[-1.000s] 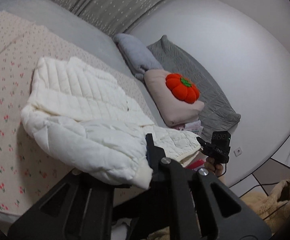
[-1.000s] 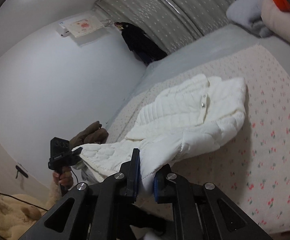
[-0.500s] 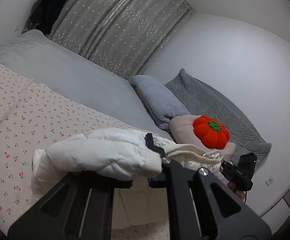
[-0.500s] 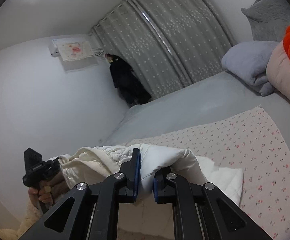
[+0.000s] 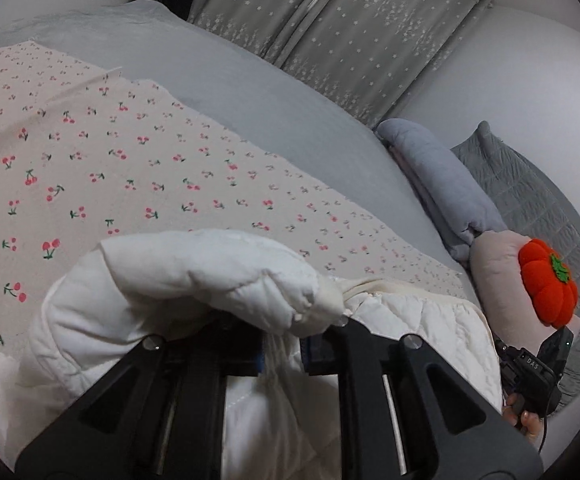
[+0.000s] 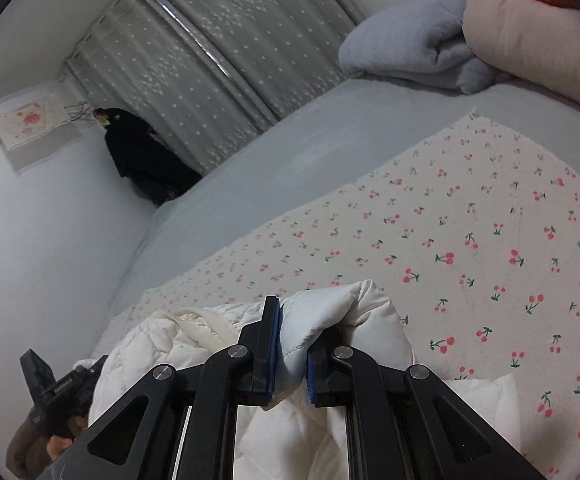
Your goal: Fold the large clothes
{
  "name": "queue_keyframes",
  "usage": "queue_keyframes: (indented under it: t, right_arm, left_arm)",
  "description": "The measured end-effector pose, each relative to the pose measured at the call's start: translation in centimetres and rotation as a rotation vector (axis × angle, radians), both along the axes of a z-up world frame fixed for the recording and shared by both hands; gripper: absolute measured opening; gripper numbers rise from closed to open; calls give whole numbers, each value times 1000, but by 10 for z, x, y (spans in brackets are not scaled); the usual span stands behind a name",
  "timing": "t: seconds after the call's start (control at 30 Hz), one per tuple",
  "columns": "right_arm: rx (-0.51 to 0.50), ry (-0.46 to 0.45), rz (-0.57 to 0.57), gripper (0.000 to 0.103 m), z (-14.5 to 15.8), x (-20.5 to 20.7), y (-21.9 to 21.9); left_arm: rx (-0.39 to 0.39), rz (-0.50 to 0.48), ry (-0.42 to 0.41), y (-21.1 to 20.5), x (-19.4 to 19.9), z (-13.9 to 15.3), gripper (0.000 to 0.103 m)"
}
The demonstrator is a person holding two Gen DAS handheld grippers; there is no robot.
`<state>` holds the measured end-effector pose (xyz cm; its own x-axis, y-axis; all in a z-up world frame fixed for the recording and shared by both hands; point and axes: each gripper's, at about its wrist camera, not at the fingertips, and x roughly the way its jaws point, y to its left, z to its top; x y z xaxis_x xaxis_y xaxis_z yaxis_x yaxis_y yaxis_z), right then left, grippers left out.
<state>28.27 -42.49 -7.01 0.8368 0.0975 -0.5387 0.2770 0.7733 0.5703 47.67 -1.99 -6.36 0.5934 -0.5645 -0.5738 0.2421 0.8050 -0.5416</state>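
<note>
White quilted puffer jacket (image 5: 193, 280) held up by both hand-held grippers over the bed.

The jacket's padded fabric is clamped between the fingers of the left hand-held gripper (image 5: 283, 354), and another bunched fold is pinched by the right hand-held gripper (image 6: 290, 354); the garment is draped just above the cream cherry-print sheet (image 6: 470, 248). Farther right, a folded grey blanket (image 5: 442, 184), a pale pink pillow (image 5: 498, 276) and an orange pumpkin-shaped plush (image 5: 548, 288) are seen.

Left gripper (image 5: 281, 354) bottom centre of frame, jaws clamped on white jacket (image 5: 217, 280). Right gripper (image 6: 290, 364) bottom centre, pinching jacket fold.
</note>
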Motion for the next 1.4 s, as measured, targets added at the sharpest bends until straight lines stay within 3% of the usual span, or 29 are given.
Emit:
queue_keyframes:
  t: [0.13,0.23,0.4,0.43,0.5,0.53,0.57,0.6,0.63,0.8,0.9,1.03,1.23,1.4]
  right_arm:
    - [28,32,2,11,-33,13,-5]
    - [105,43,-1,10,-51,15,-14]
    - [89,53,33,15,-39,13,-10]
    - [69,52,44,19,-32,14,-7]
    - [8,42,71,26,-14,9,1]
    - [-27,35,81,36,-4,5,6]
    - [-67,25,82,52,5,1,11]
    - [-123,8,67,61,16,-6,17]
    - [-169,-10,48,72,25,-13,22]
    - [-348,-26,115,74,63,-10,76]
    - [-479,1,204,74,65,16,123]
    - [-553,121,191,74,31,50,136]
    - [-350,207,180,83,-20,71,98]
    - [-365,220,157,83,-34,74,99]
  left_arm:
    - [39,2,8,-5,4,-19,16]
    - [-1,15,49,0,11,-30,16]
    - [-4,-9,95,-3,13,-23,18]
    - [13,-8,106,-4,11,-17,23]
    - [19,2,98,-5,4,1,51]
    - [18,14,67,-4,-1,12,70]
    - [21,25,19,-2,-8,24,75]
    - [35,28,-30,-2,-15,36,76]
    - [61,24,-70,-4,-23,49,78]
    - [187,-98,-229,-48,-55,84,87]
    - [344,-182,-293,-90,-60,74,87]
    - [511,-188,-221,-104,-36,34,88]
    - [440,-196,-120,-90,-9,-7,100]
    - [349,-203,-54,-81,-1,-17,100]
